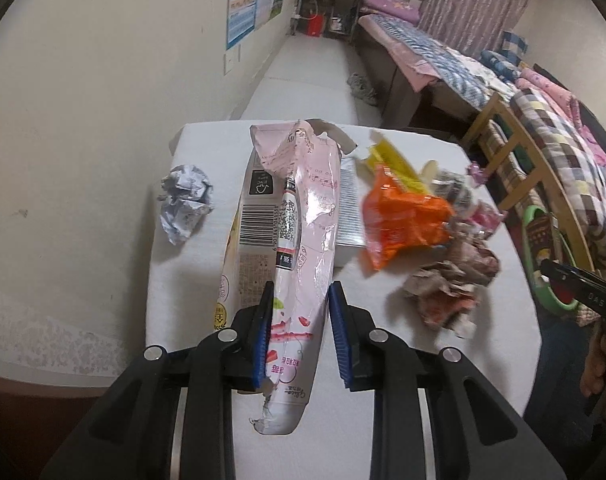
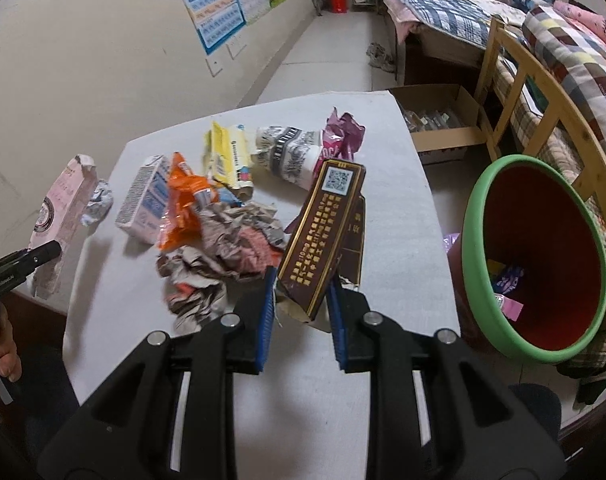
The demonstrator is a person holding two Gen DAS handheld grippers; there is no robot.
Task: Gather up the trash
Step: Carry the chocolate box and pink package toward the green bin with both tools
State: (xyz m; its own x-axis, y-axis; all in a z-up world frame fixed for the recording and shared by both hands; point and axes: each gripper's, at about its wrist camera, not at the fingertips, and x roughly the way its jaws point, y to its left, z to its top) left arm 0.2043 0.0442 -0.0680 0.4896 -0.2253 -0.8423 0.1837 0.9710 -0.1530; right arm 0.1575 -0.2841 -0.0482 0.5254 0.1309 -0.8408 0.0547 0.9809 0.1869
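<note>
My left gripper (image 1: 299,294) is shut on a long pink plastic wrapper (image 1: 303,216), which hangs lifted above the white table (image 1: 183,280). The same wrapper (image 2: 63,208) shows at the left of the right wrist view. My right gripper (image 2: 301,282) is shut on a brown box with gold print and a QR code (image 2: 323,232), held tilted above the table (image 2: 403,200). A red bin with a green rim (image 2: 535,256) stands to the right of the table, with a few scraps inside.
On the table lie a crumpled white paper ball (image 1: 185,200), an orange wrapper (image 2: 183,208), crumpled brown paper (image 2: 223,256), a yellow packet (image 2: 227,156), a white carton (image 2: 143,200) and a patterned cup (image 2: 287,152). A cardboard box (image 2: 439,120) sits on the floor by a wooden bed frame (image 2: 503,92).
</note>
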